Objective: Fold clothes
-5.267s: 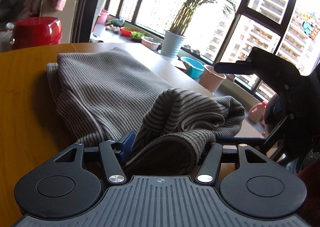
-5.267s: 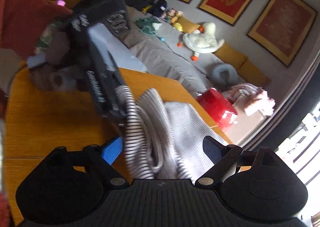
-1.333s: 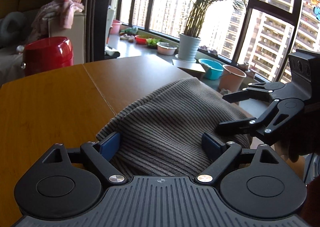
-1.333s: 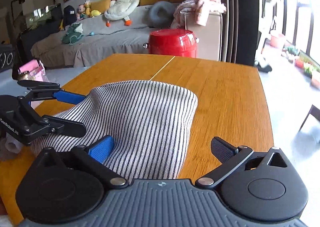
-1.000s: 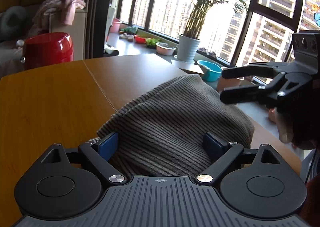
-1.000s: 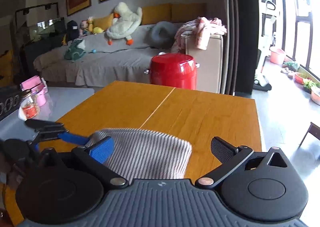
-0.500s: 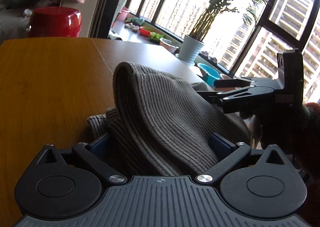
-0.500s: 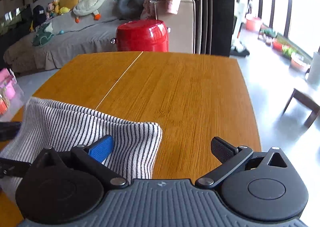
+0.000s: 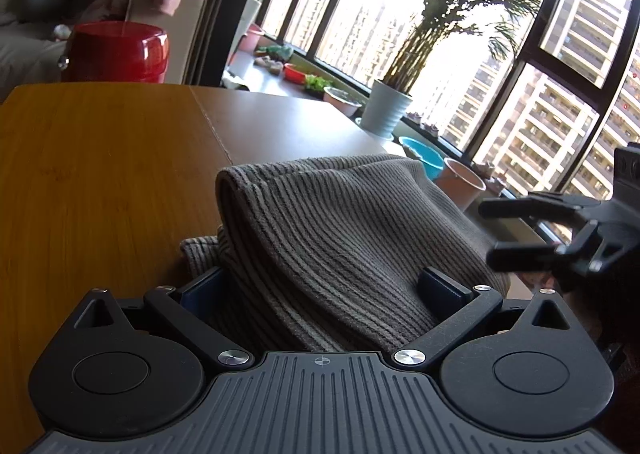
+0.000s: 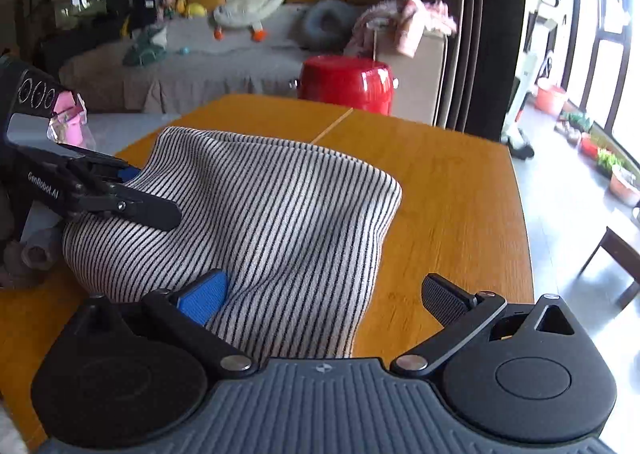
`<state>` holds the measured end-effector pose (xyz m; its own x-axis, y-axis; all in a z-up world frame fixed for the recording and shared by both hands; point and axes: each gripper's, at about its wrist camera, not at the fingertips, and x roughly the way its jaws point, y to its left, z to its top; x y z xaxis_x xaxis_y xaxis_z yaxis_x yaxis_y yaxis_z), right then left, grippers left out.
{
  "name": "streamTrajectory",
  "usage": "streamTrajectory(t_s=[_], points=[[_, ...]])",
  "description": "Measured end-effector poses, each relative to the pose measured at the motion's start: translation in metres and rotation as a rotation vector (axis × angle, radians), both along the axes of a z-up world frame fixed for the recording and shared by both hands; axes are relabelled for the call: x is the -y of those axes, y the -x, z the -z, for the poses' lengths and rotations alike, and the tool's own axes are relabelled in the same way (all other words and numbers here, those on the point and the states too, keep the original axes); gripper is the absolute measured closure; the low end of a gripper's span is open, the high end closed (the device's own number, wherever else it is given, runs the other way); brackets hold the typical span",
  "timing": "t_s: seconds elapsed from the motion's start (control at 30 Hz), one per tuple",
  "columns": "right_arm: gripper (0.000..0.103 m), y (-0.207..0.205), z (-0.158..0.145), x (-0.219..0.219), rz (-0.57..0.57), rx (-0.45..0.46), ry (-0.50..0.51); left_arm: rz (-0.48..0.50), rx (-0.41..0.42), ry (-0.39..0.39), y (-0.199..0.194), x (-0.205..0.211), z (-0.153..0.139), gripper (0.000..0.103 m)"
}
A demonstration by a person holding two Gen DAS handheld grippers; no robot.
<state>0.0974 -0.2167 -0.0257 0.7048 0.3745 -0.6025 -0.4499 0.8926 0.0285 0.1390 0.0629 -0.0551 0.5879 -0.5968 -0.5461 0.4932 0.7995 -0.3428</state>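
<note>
A folded grey-and-black striped knit garment [image 9: 332,238] lies bunched on the wooden table [image 9: 92,182]. My left gripper [image 9: 320,290] is open, its fingers on either side of the near end of the garment, which humps up between them. In the right wrist view the same garment [image 10: 264,214] lies on the table [image 10: 452,206]. My right gripper [image 10: 324,294] is open, its blue left pad [image 10: 204,296] against the cloth. The left gripper [image 10: 132,194] shows at the garment's far left. The right gripper [image 9: 516,230] shows at right in the left wrist view.
A red pot [image 10: 346,84] stands past the table's far edge, by a sofa [image 10: 208,54] with toys. A potted plant [image 9: 386,112], a blue basin [image 9: 422,158] and a pink pot [image 9: 460,184] sit along the window sill. The table's right edge [image 10: 520,214] drops to the floor.
The garment went from a flat fold to a raised hump between my left fingers. My right gripper swung back over the garment's right end. Both stayed open.
</note>
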Motion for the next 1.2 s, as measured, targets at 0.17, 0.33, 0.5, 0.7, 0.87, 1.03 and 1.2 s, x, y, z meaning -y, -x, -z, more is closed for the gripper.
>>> streamTrajectory(t_s=[0.17,0.33,0.5,0.7,0.87,1.03,1.2], points=[[0.000,-0.009,0.000,0.001,-0.006,-0.027,-0.024,-0.071,0.139,-0.066,0.012,-0.008,-0.032,0.001],[0.000,0.001,-0.006,0.005,0.004,-0.008,-0.020,-0.013,0.177,-0.046,0.003,0.001,-0.051,0.001],[0.000,0.025,-0.025,0.024,0.006,-0.036,-0.042,0.047,0.132,-0.093,-0.021,0.023,-0.037,0.003],[0.005,0.027,-0.014,0.035,-0.031,-0.315,-0.318,0.025,0.063,-0.070,-0.033,0.019,-0.011,0.005],[0.027,0.005,0.010,0.013,-0.038,-0.469,-0.417,-0.006,0.071,-0.079,-0.032,0.007,-0.010,0.005],[0.029,-0.036,0.006,0.005,-0.012,-0.389,-0.363,-0.033,0.052,-0.069,-0.024,-0.005,-0.008,0.009],[0.020,-0.071,-0.009,-0.014,0.033,-0.147,-0.176,-0.083,-0.005,-0.018,-0.016,-0.027,-0.009,0.011]])
